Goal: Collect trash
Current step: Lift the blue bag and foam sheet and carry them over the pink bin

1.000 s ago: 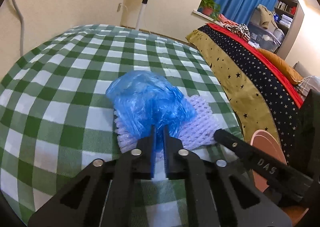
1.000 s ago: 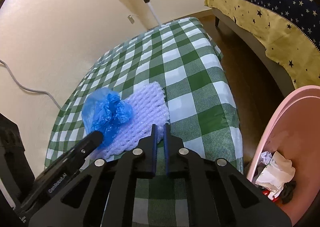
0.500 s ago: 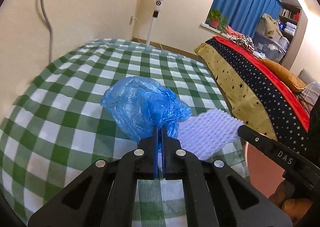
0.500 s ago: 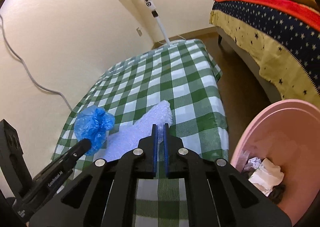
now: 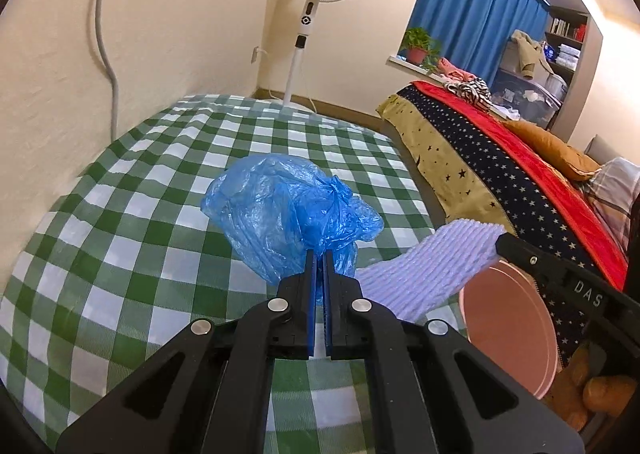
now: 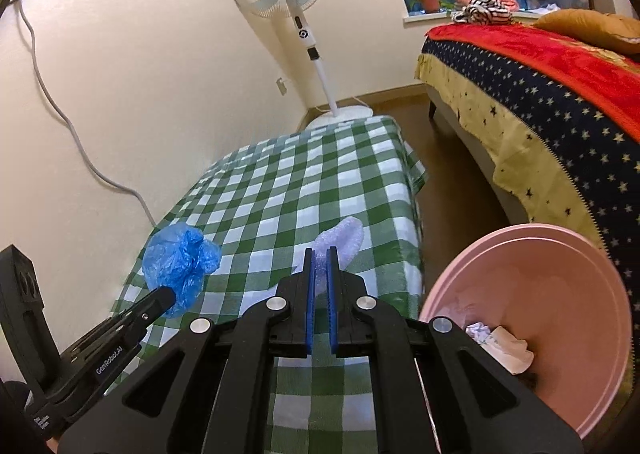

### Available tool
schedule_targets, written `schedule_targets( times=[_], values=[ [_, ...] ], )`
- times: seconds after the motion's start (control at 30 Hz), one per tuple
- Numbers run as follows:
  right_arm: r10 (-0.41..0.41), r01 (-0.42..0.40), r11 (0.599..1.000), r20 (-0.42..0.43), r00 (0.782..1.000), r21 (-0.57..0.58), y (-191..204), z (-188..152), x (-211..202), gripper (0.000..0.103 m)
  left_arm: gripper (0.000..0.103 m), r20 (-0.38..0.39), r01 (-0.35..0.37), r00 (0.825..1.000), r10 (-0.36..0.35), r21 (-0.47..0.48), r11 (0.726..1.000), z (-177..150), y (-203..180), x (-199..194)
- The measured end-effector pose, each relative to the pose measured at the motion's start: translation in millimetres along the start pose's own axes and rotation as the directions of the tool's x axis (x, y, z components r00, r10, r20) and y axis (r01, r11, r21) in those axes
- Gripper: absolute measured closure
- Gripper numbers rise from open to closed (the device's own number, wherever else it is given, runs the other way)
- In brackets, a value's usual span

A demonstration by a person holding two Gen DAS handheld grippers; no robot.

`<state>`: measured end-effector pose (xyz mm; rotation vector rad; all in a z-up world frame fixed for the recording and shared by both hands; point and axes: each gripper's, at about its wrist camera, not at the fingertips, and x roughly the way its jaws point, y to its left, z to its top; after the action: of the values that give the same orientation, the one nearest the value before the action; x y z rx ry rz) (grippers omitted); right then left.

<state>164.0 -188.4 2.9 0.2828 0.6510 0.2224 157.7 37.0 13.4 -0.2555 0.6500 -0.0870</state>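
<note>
Bin sits low to my right, nearer my right gripper, clamped on foam net; left gripper pinches blue bag above the table.

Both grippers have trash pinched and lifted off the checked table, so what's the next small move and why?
Probably carry both pieces sideways over the pink bin before opening. The left gripper is shut on the blue plastic bag, the right gripper on the white foam net, and the bin stands beside the table, already holding paper scraps.
</note>
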Motion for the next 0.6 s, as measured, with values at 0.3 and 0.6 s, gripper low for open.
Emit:
schedule_targets(
  times=[0.3, 0.6],
  values=[
    [-0.023, 0.023, 1.000, 0.027, 0.999, -0.015, -3, 6, -28, 0.098, 0.100, 0.003, 0.024, 1.000, -0.024, 0.011, 1.000, -3, -10, -9],
    [-0.073, 0.075, 0.997, 0.064, 0.995, -0.018, -15, 20, -61, 0.098, 0.100, 0.000, 0.066, 0.998, -0.066, 0.030, 0.997, -6, -27, -10]
  ],
)
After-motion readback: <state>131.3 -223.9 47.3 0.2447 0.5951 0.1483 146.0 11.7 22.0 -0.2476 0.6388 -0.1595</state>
